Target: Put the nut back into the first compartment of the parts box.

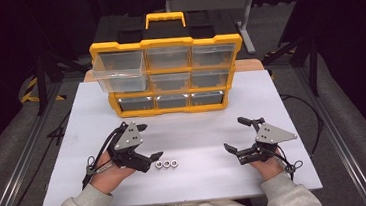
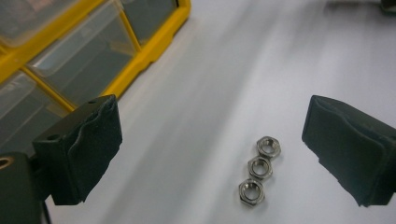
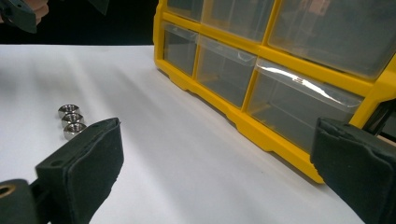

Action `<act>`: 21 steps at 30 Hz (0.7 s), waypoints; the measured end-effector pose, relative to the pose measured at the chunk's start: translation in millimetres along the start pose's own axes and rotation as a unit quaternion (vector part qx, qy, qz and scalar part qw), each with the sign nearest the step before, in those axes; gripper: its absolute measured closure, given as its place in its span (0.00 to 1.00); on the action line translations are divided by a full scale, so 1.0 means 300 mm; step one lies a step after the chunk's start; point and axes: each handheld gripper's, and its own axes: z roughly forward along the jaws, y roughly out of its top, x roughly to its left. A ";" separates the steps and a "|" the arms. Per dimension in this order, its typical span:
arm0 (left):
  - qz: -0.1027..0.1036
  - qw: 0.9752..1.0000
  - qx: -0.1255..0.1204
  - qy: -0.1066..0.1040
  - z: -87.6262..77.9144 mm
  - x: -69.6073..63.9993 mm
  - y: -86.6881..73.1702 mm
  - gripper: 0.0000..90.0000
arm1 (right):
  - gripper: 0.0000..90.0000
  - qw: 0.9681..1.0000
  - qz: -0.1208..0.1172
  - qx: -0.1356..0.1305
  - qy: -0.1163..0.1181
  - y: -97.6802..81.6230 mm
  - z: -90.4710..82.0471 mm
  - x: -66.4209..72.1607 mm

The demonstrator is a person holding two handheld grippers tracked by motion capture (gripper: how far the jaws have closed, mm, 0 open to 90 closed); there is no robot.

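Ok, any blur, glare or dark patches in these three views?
High view: dark surround, table evenly lit. Left gripper view: nuts sharp, organizer soft with smeared streaks. Right gripper view: glare streak on a drawer front, near jaws soft.

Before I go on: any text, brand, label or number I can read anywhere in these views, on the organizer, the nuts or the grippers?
None readable.
Yellow organizer: no label or brand on its frame or its clear drawers.
Three nuts: no markings.
Left gripper and right gripper: no markings.
Floor beside the table: yellow-black hazard stripes, no words.
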 end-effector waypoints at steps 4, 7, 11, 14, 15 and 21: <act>-0.001 0.998 0.066 -0.019 0.017 0.010 0.035 0.07 | 0.04 1.000 -0.001 0.010 -0.001 0.000 0.004 0.001; -0.001 0.995 0.091 -0.028 0.028 0.015 0.048 0.07 | 0.04 1.000 -0.001 0.011 0.000 -0.001 0.006 0.001; 0.012 0.986 0.163 -0.033 0.059 0.014 0.073 0.07 | 0.04 1.000 -0.001 0.013 0.002 -0.002 0.007 0.001; 0.018 0.982 0.183 -0.035 0.069 0.011 0.084 0.07 | 0.04 1.000 -0.002 0.015 0.002 -0.002 0.007 0.001; 0.021 0.980 0.193 -0.035 0.073 0.009 0.088 0.07 | 0.04 1.000 -0.002 0.015 0.003 -0.002 0.008 0.001; 0.023 0.972 0.228 -0.043 0.087 0.017 0.103 0.07 | 0.04 1.000 -0.005 0.019 0.006 -0.001 0.009 0.004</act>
